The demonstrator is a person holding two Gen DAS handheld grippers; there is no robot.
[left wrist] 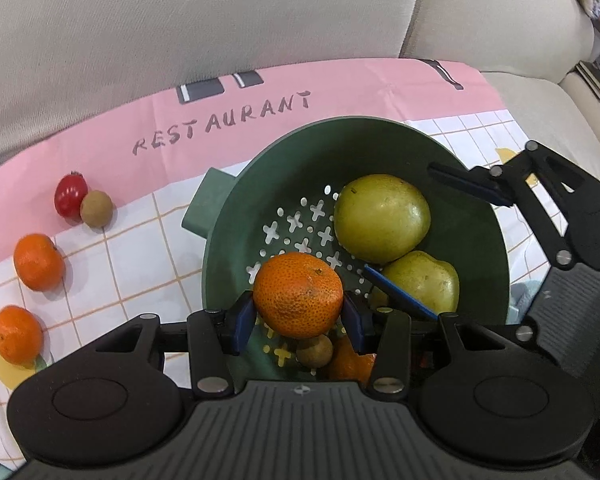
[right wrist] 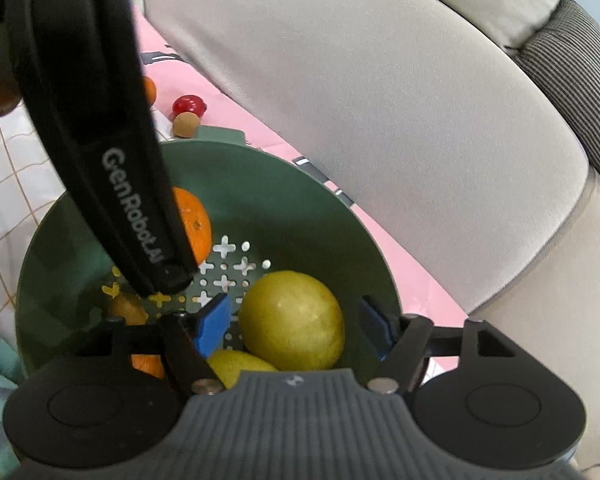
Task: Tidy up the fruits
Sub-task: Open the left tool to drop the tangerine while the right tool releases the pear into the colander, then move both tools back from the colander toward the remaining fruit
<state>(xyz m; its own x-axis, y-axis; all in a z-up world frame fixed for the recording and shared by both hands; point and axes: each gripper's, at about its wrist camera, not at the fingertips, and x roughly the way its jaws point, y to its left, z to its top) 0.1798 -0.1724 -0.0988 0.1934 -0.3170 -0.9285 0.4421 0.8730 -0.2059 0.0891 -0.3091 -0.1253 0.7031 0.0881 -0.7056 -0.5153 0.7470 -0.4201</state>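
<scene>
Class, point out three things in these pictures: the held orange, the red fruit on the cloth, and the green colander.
held orange (left wrist: 298,294), left wrist view, middle of its peel.
red fruit (left wrist: 70,195), left wrist view, its glossy side.
green colander (right wrist: 284,184), right wrist view, bare inner wall.

We see green colander (left wrist: 480,216): matt moulded plastic, smooth, cross-shaped holes in base. Mandarin (left wrist: 298,300) in left tool (left wrist: 299,316): pebbled, dimpled peel, slight sheen. Large yellow-green fruit (right wrist: 292,320) between right tool (right wrist: 294,330) pads: smooth waxy skin, soft gloss. Tool pads (right wrist: 212,324): blue, matt, rubbery look; linkages black matt plastic with bright metal pins. Red fruit (left wrist: 71,194): glossy. Brown fruit (left wrist: 96,208): dull, rough. Printed cloth (left wrist: 340,88): matt, creased. Sofa cushions (right wrist: 360,100): beige woven fabric.
</scene>
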